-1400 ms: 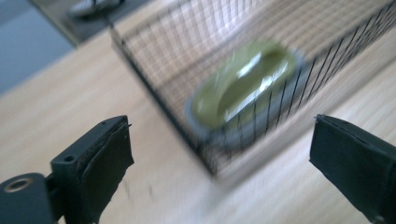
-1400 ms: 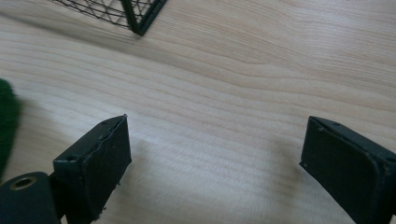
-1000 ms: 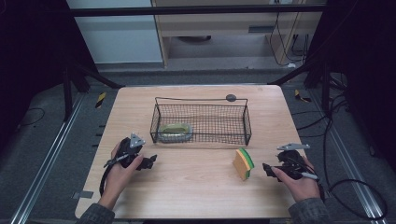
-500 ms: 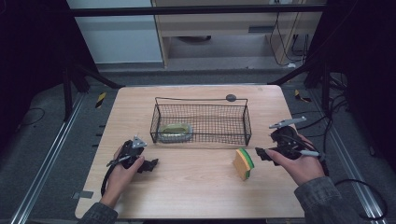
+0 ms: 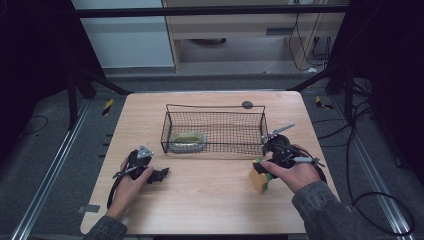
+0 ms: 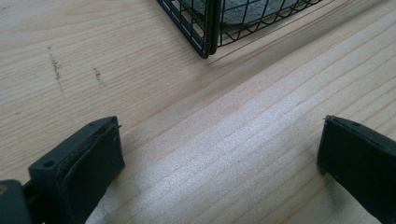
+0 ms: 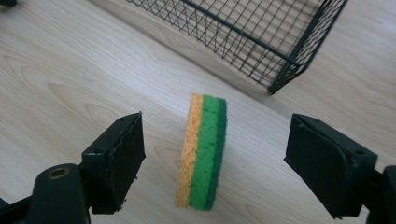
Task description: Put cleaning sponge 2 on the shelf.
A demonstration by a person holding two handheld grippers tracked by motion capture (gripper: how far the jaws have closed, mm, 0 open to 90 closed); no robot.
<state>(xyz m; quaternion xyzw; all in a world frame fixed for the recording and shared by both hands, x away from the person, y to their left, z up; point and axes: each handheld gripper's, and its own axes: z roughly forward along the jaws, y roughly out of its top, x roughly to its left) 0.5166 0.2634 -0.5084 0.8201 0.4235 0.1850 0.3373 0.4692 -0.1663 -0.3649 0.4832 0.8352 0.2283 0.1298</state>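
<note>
**Sponge on edge between the right gripper's spread jaws**

In the high view the right gripper (image 5: 270, 156) sat at the lower right of the frame, just in front of the near right corner of the wire basket (image 5: 215, 131), with the sponge (image 5: 260, 177) directly below its tip on the table (image 5: 210, 210). In the right gripper view the sponge (image 7: 201, 151) stood on its long edge at centre frame, its orange face toward the left jaw and its green layers toward the right jaw, with a clear gap on both sides. The jaws were spread and gripped nothing. Its long axis ran up the frame, along the line of the jaws, so a straight advance and a squeeze across the thin faces looked like the natural move.

The left gripper (image 5: 159, 175) lay at the lower left of the high view, well apart from the sponge; its jaws had just been opening and stood wide over bare wood, nothing between them. The right hand was plainly the nearer.

Open tabletop lay to the left of the sponge; the basket's corner (image 7: 280, 81) stood near, above and to the right, and would limit a forward push.
</note>
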